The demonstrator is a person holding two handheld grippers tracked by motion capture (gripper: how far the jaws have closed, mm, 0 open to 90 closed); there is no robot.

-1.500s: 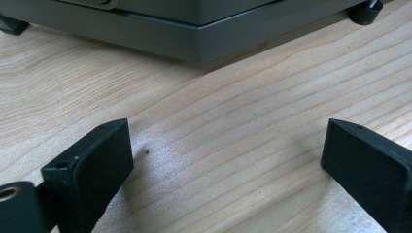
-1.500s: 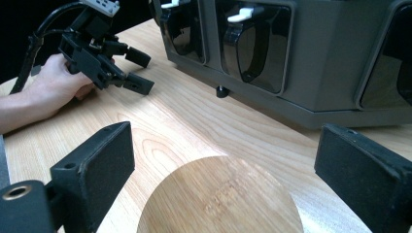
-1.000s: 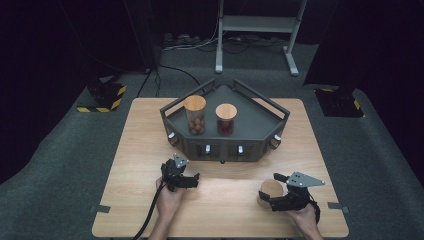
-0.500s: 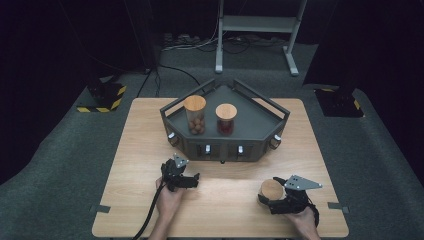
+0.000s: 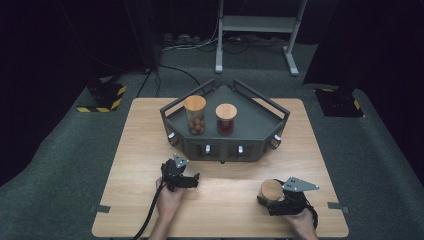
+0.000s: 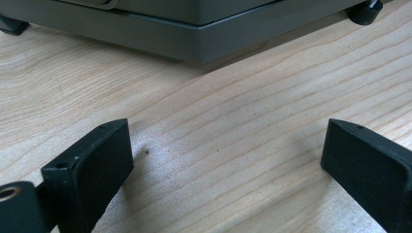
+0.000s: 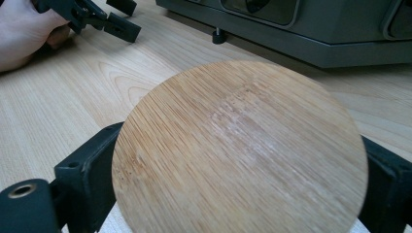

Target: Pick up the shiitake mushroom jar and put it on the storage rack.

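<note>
While the right hand-held gripper (image 5: 270,196) has just been closing around the near jar (image 5: 272,189), the left hand-held gripper (image 5: 192,181) rests open on the table (image 5: 140,150). I cannot tell if the pads press yet. Next likely comes a firm grip, then a lift toward the tray (image 5: 260,120).

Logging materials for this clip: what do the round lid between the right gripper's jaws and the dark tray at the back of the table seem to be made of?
Round lid: looks like bamboo or light wood, matte and unvarnished, with fine straight grain streaks across its face.

Tray: probably grey painted metal or hard plastic, smooth with a dull sheen and crisp folded edges; which of the two cannot be told.
</note>
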